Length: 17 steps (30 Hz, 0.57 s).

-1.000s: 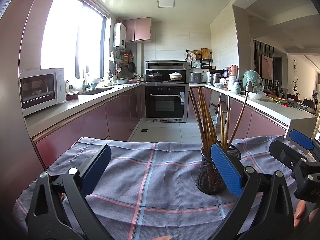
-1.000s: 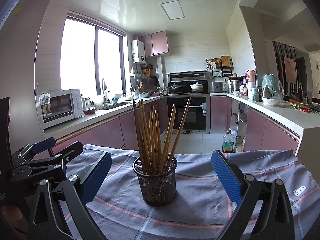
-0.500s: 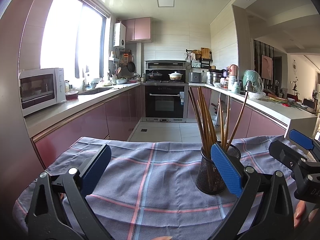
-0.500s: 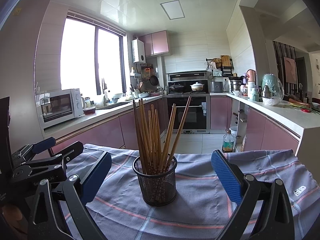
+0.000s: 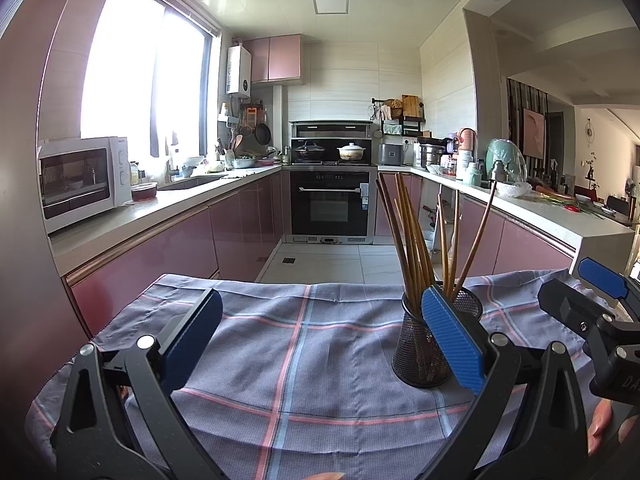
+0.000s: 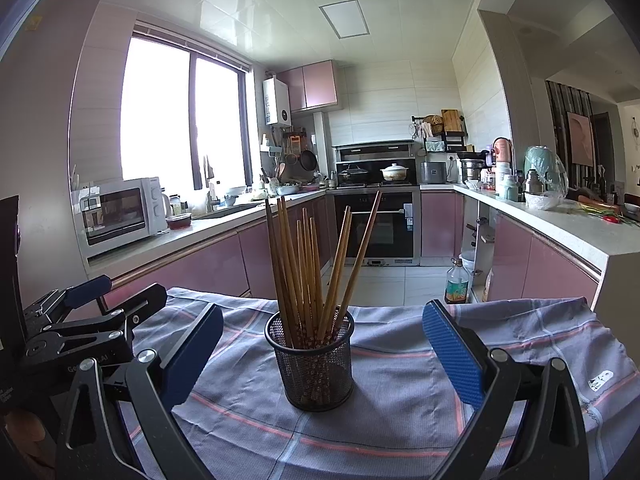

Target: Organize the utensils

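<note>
Setting: your two grippers hover over a table draped in a plaid cloth (image 6: 400,400), a pink-fronted kitchen beyond.
Holder: a black mesh cup (image 6: 311,364) stands upright on the cloth, near the middle, between your right gripper's fingers but touching neither.
Chopsticks: a bundle of wooden chopsticks (image 6: 308,264) stands in the cup, fanning out at the top.
Left gripper (image 5: 320,336): spread wide, empty, left of the cup.
Right gripper (image 6: 322,344): spread wide, holding nothing.
</note>
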Motion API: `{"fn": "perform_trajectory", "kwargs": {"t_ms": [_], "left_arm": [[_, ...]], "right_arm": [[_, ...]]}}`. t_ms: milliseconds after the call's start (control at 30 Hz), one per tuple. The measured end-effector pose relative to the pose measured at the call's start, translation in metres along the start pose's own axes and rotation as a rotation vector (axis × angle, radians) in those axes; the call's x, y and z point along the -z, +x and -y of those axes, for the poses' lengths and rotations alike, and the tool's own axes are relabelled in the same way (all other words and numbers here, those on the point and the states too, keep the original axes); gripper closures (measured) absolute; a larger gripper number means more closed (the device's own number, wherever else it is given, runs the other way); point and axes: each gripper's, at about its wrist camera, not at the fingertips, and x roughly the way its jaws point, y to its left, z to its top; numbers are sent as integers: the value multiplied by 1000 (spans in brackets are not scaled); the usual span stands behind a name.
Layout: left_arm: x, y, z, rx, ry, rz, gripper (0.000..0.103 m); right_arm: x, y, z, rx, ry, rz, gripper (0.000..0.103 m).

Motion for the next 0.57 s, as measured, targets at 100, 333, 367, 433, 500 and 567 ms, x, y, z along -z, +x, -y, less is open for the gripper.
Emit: {"fn": "perform_trajectory", "kwargs": {"t_ms": [100, 333, 367, 433, 500, 567], "left_arm": [[3, -1, 0, -4, -4, 4, 5], [7, 3, -1, 7, -5, -16, 5], [8, 7, -2, 8, -12, -43, 5], [13, 17, -5, 4, -18, -88, 5], [18, 26, -12, 6, -34, -131, 5], [24, 36, -19, -1, -41, -175, 5]], "right_arm": [[0, 0, 0, 0, 0, 1, 7], [4, 2, 3, 2, -4, -15, 7], [5, 3, 5, 5, -2, -22, 7], [8, 5, 11, 23, -3, -48, 7], [12, 9, 22, 50, -12, -85, 7], [17, 19, 39, 83, -21, -157, 7]]}}
